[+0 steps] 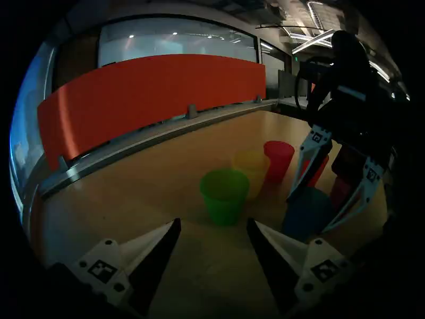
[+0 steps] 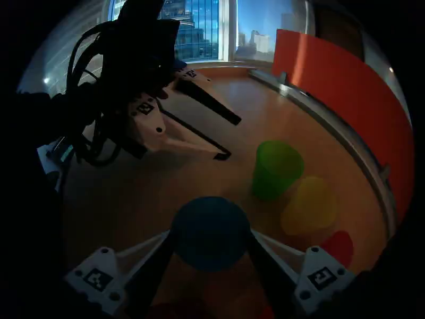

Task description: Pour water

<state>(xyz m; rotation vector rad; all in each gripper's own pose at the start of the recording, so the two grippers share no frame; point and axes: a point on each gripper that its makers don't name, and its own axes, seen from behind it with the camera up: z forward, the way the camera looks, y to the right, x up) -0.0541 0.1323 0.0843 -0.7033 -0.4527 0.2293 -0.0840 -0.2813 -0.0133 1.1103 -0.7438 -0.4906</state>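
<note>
Where the wooden table [image 1: 159, 175] runs up to its far edge, an orange partition [image 1: 149, 101] stands along it, with windows [image 2: 212, 26] at the table's end. Left gripper [image 1: 212, 223]: wide open, empty, low over the table, fingers aimed at the green cup. Right gripper [image 2: 210, 234]: closed against the two sides of the blue cup [image 2: 210, 252], one finger on each flank, so the cup reads as held; in the left gripper view it sits at the right, just above or on the table. Blue cup: long axis roughly upright, seen from above in the right gripper view; whether it holds water cannot be told. Green cup [image 2: 276, 170]: upright, open mouth up, ahead of the blue cup and a little to its right in the right gripper view, near but apart from it, and the closest of the three free cups to both grippers. Yellow cup [image 2: 311, 212]: just beside the green one, on its partition side. Red cup [image 2: 340, 247]: beyond the yellow. Judgement: the pour turns on carrying the blue cup forward and tipping it towards the green cup's mouth; the right gripper has that job. The left gripper's fingers reach near the green cup from the opposite side, and the yellow cup crowds it, so both could be clipped or splashed.
</note>
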